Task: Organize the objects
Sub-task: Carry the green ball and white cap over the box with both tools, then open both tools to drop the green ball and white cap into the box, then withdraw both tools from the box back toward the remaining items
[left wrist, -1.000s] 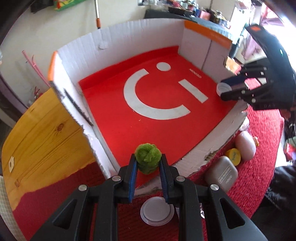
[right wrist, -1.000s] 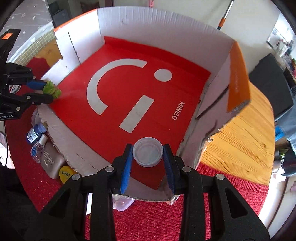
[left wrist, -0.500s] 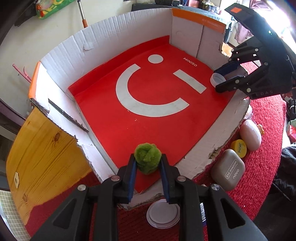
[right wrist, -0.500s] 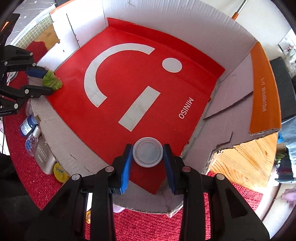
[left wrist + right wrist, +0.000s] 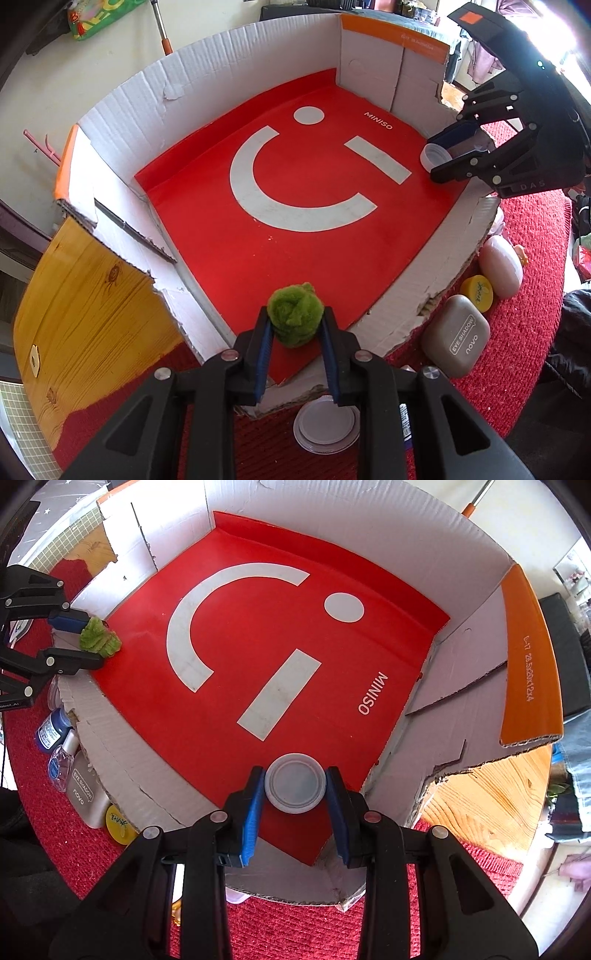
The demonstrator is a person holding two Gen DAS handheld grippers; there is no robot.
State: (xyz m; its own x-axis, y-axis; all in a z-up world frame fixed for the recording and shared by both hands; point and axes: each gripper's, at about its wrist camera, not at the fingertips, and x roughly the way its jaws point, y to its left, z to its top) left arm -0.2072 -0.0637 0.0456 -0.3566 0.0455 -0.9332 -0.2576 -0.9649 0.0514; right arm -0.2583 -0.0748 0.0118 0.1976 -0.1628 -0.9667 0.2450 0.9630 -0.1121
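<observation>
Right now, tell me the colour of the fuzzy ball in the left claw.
Green; the fuzzy ball shows best in the left wrist view.

Bright daylight fills both fisheye views, blowing out to white glare at two o'clock in the left wrist view, edges bend strongly with dark corner vignetting, focus stays sharp and shadows soft

A fuzzy green ball [image 5: 295, 318] and white cap [image 5: 295, 782] sit over a red box floor [image 5: 295, 258] with white markings.
</observation>
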